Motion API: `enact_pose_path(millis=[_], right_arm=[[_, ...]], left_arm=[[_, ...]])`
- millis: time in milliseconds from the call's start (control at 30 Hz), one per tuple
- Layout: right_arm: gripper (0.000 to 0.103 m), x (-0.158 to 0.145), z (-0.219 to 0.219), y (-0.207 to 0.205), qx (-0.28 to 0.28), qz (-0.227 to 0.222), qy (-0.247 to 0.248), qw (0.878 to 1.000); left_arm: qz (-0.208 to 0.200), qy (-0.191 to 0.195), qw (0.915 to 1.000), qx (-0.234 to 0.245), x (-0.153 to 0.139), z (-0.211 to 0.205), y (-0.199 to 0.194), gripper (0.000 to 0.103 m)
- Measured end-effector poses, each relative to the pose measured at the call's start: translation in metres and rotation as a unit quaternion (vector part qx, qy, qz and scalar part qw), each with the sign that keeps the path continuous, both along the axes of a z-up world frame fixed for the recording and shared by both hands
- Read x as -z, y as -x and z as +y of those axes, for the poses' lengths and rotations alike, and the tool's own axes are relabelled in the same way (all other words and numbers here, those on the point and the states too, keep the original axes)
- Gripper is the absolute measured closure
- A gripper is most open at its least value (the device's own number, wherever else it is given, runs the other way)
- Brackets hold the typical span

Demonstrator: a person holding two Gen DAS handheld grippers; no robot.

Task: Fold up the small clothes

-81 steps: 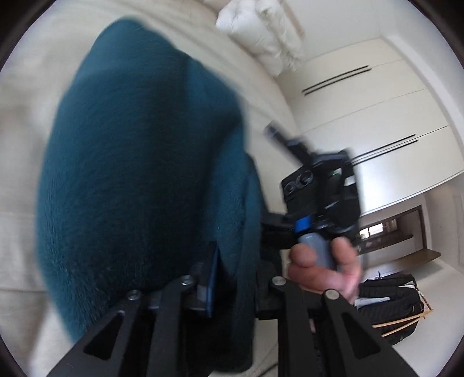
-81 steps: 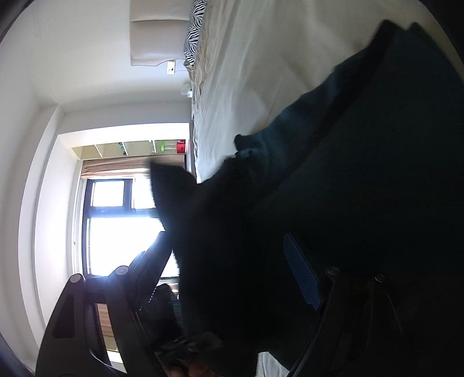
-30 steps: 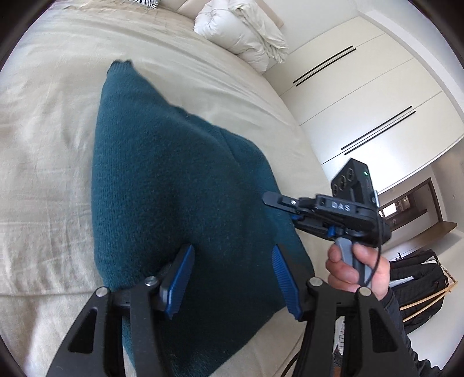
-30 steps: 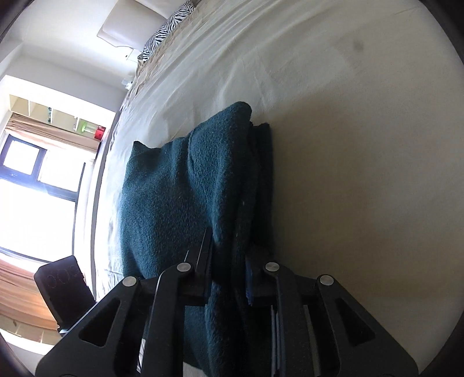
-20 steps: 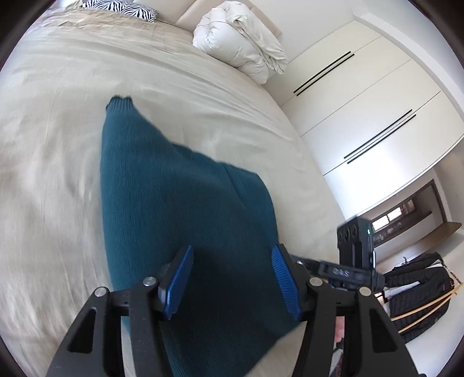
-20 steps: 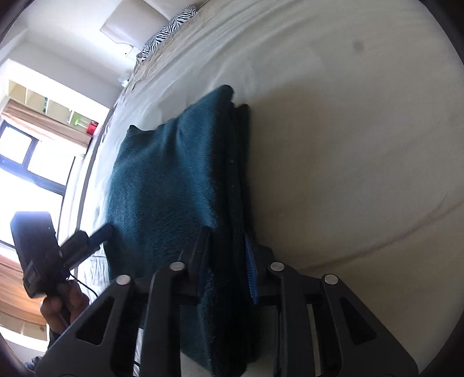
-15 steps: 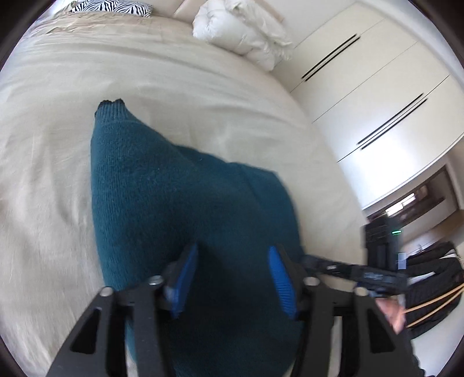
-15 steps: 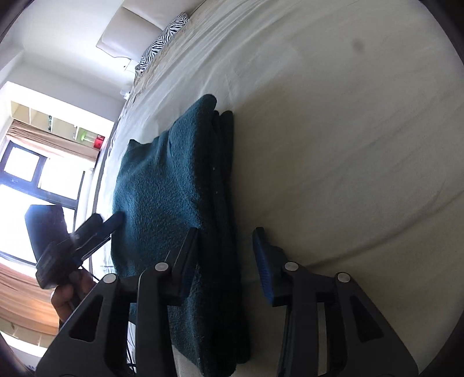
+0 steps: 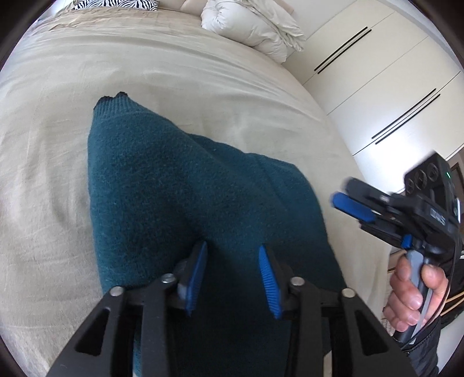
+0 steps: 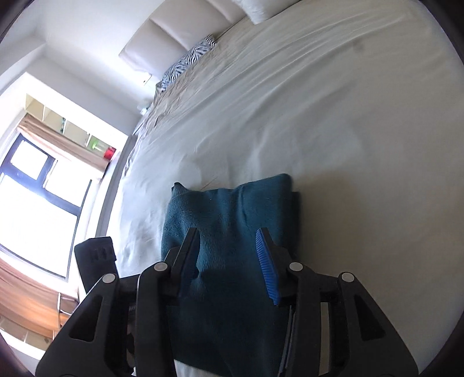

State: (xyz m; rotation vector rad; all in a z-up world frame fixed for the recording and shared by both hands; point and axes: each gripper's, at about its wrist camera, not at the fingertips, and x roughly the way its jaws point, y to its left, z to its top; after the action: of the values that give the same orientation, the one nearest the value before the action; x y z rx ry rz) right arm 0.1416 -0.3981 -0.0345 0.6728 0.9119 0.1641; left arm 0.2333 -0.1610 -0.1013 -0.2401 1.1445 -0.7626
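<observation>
Left tongs (image 9: 232, 275): jaws are being held partly spread, having just been closing, with teal knit between the blue pads; whether the pads are pressing on the cloth cannot be told, and a raised ridge of knit is being seen running away from the left pad. Right tongs (image 10: 229, 261): jaws are being held partly spread, having just been opening; no cloth is being pinched, and in the left view they are being carried in a hand (image 9: 411, 293) clear of the cloth, off its right edge. Sweater (image 9: 179, 185): teal, already being kept in a folded stack of several layers on the bed (image 9: 58, 145), near the bed's near edge, with bare sheet beyond. Long axis: being read as running away from the left tongs toward a ribbed corner (image 9: 113, 101) at the far end; in the right view the stack (image 10: 232, 208) is being seen end-on, its layered edge lying to the right. Relation for the coming move: the sweater is lying directly ahead of and beneath the left tongs, which are being judged the nearer; the right tongs are being held above its near end, apart from it. Judgement: a further fold or a squaring of the stack is likely being prepared, with the left side the one placed to grip. Also noted: pillow (image 9: 252, 26), wardrobe (image 9: 385, 66), window (image 10: 32, 185).
</observation>
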Motion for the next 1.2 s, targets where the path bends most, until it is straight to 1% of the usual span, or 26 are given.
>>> enact_pose_path(millis=[33, 100, 167, 200, 233, 267, 333, 367, 433, 500, 533, 567, 600, 633, 667, 700, 733, 833, 867, 900, 933, 1000, 1067, 1100, 1133, 1200], right_arm=[[0.064, 0.008, 0.004, -0.01, 0.0, 0.012, 0.0, 1.0], [0.064, 0.026, 0.005, -0.023, -0.002, 0.04, -0.01, 0.999], [0.073, 0.048, 0.006, -0.036, -0.007, 0.069, 0.032, 0.997], [0.077, 0.055, 0.008, -0.037, -0.012, 0.071, 0.048, 0.996], [0.077, 0.058, 0.008, -0.037, -0.016, 0.065, 0.048, 0.997], [0.077, 0.055, 0.006, -0.034, -0.012, 0.064, 0.038, 0.997], [0.077, 0.045, 0.002, -0.027, -0.002, 0.068, 0.025, 0.997], [0.077, 0.038, 0.001, -0.023, 0.0, 0.064, 0.02, 0.998], [0.077, 0.022, 0.002, -0.015, -0.008, 0.045, -0.003, 0.999], [0.077, 0.008, 0.007, 0.003, -0.027, 0.024, -0.021, 0.999], [0.075, 0.007, 0.01, 0.008, -0.032, 0.024, -0.021, 0.999], [0.075, 0.009, 0.013, 0.014, -0.038, 0.032, -0.014, 0.999], [0.075, 0.012, 0.016, 0.019, -0.04, 0.042, -0.005, 0.998], [0.075, 0.023, 0.016, 0.022, -0.04, 0.062, 0.011, 0.997], [0.075, 0.035, 0.012, 0.026, -0.036, 0.076, 0.012, 0.996], [0.076, 0.042, 0.01, 0.029, -0.038, 0.07, 0.0, 0.997], [0.08, 0.046, 0.006, 0.032, -0.04, 0.056, -0.008, 0.998], [0.08, 0.047, -0.001, 0.036, -0.029, 0.057, -0.03, 0.998], [0.08, 0.04, 0.001, 0.039, -0.026, 0.059, -0.022, 0.998], [0.077, 0.036, 0.002, 0.047, -0.025, 0.058, -0.014, 0.998], [0.077, 0.027, 0.005, 0.055, -0.029, 0.052, -0.007, 0.998], [0.077, 0.017, 0.015, 0.065, -0.046, 0.033, -0.01, 0.998], [0.077, 0.01, 0.024, 0.085, -0.063, 0.018, -0.016, 0.998], [0.077, 0.013, 0.028, 0.094, -0.071, 0.021, -0.016, 0.997], [0.077, 0.02, 0.031, 0.098, -0.075, 0.034, -0.01, 0.997], [0.077, 0.047, 0.035, 0.103, -0.072, 0.078, 0.008, 0.994]], left_arm=[[0.0, -0.003, 1.0, -0.002, 0.002, -0.001, -0.002, 0.072], [0.015, 0.005, 0.9998, -0.01, 0.007, 0.004, -0.008, 0.084], [0.041, 0.02, 0.9988, -0.018, 0.013, 0.014, -0.016, 0.09], [0.058, 0.033, 0.9975, -0.023, 0.014, 0.019, -0.02, 0.092], [0.071, 0.044, 0.9961, -0.028, 0.011, 0.023, -0.021, 0.092], [0.073, 0.049, 0.9957, -0.031, 0.006, 0.026, -0.02, 0.092], [0.053, 0.052, 0.9965, -0.038, -0.01, 0.028, -0.015, 0.088], [0.044, 0.061, 0.9965, -0.038, -0.016, 0.027, -0.012, 0.084], [0.025, 0.066, 0.9969, -0.035, -0.026, 0.023, -0.009, 0.082], [0.008, 0.043, 0.9987, -0.026, -0.025, 0.013, -0.008, 0.078], [0.011, 0.021, 0.9995, -0.022, -0.015, 0.007, -0.009, 0.078], [0.018, 0.008, 0.9996, -0.019, -0.003, 0.003, -0.009, 0.081], [0.011, 0.007, 0.9997, -0.021, 0.002, 0.003, -0.008, 0.087], [0.002, 0.001, 0.9997, -0.024, 0.005, 0.003, -0.007, 0.091], [0.001, 0.003, 0.9997, -0.025, 0.006, 0.005, -0.007, 0.092], [0.003, 0.006, 0.9997, -0.025, 0.008, 0.006, -0.008, 0.093], [0.006, 0.006, 0.9997, -0.024, 0.009, 0.006, -0.01, 0.094], [0.01, 0.008, 0.9996, -0.027, 0.001, 0.014, -0.007, 0.094], [0.008, 0.008, 0.9995, -0.029, -0.004, 0.016, -0.002, 0.093], [0.004, 0.002, 0.9995, -0.03, -0.011, 0.018, 0.006, 0.086], [-0.004, -0.001, 0.9996, -0.028, -0.017, 0.022, 0.016, 0.082], [-0.032, -0.002, 0.999, -0.03, -0.031, 0.036, 0.039, 0.066], [-0.046, -0.025, 0.9981, -0.032, -0.031, 0.037, 0.056, 0.064], [-0.051, -0.044, 0.9974, -0.024, -0.025, 0.034, 0.064, 0.064], [-0.061, -0.056, 0.9964, -0.021, -0.021, 0.031, 0.068, 0.064], [-0.075, -0.075, 0.9942, -0.019, -0.017, 0.026, 0.074, 0.064]])
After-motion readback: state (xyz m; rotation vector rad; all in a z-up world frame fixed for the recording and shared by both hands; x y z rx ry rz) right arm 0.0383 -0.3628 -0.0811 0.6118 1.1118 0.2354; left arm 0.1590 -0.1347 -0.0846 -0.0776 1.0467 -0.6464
